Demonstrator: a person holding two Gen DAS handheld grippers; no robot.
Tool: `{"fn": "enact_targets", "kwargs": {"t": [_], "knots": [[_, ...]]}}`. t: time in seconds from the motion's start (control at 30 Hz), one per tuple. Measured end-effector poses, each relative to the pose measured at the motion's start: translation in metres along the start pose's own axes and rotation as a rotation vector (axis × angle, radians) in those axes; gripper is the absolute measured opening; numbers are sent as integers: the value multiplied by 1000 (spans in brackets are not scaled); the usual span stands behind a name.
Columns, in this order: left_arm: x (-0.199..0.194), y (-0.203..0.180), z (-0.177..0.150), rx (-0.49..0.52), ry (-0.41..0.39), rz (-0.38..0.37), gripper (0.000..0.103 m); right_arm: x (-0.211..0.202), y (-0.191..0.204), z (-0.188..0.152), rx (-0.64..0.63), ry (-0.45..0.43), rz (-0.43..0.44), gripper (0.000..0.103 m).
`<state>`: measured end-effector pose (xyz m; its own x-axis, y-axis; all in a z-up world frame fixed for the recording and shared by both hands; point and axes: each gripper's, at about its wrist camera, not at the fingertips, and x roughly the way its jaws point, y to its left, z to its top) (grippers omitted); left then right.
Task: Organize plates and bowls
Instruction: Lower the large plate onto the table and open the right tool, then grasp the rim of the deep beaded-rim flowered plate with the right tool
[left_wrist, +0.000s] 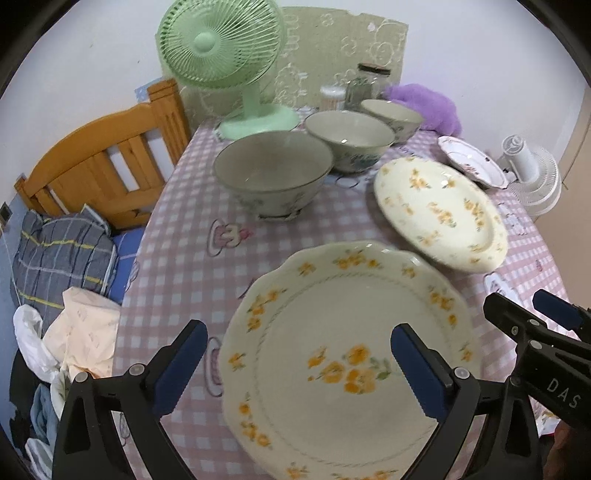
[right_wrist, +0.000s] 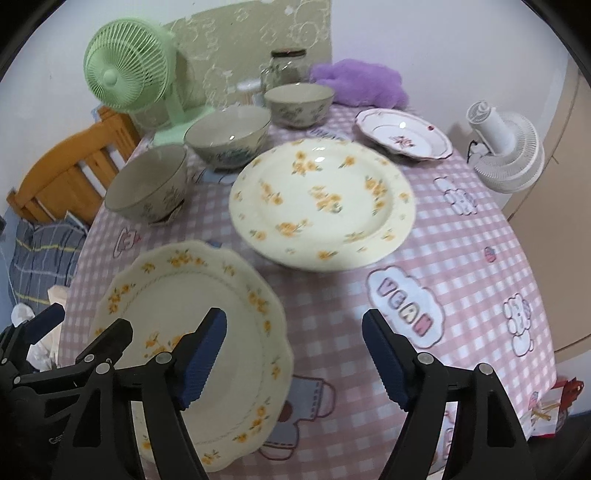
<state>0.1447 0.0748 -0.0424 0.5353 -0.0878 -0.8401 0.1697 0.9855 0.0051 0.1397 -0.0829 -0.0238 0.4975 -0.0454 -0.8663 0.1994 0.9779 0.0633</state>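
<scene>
Lettering reading "VEAN" sits inside a cloud print (right_wrist: 405, 307) on the pink checked tablecloth (right_wrist: 461, 236), and the letters "DAS" show in white on the black body of the right hand-held gripper (left_wrist: 524, 306) in the left wrist view. The left hand-held gripper (left_wrist: 299, 354) is spread wide above the scalloped plate with yellow flowers (left_wrist: 343, 350), one blue pad to each side of it and neither touching. The right hand-held gripper (right_wrist: 293, 350) is likewise spread, over bare cloth just right of that plate (right_wrist: 192, 325).

The scalloped plate lies flat, face up, at the near edge of the tabletop. Beyond it lies a round plate with yellow flowers (right_wrist: 321, 201), and farther back a smaller pink-trimmed plate (right_wrist: 404, 134), both face up. Three bowls (right_wrist: 147, 184) (right_wrist: 227, 134) (right_wrist: 299, 103) stand upright in a diagonal row toward the far side, near a green fan (left_wrist: 221, 66).
</scene>
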Motion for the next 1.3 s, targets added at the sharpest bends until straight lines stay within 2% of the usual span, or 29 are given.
{"fn": "enact_targets", "kwargs": {"t": [0.23, 0.47, 0.73, 1.03, 1.3], "knots": [[-5, -29, 16, 5, -32, -7, 100, -12, -27, 15, 4, -66, -2, 79], [4, -62, 36, -26, -56, 12, 100, 0, -58, 44, -42, -64, 10, 79], [24, -103, 74, -27, -79, 29, 97, 21, -98, 87, -61, -74, 21, 79], [71, -131, 105, -42, -35, 91, 91, 65, -129, 127, -66, -53, 16, 79], [119, -132, 123, -62, 22, 110, 88, 113, -136, 147, -50, -4, 42, 79]]}}
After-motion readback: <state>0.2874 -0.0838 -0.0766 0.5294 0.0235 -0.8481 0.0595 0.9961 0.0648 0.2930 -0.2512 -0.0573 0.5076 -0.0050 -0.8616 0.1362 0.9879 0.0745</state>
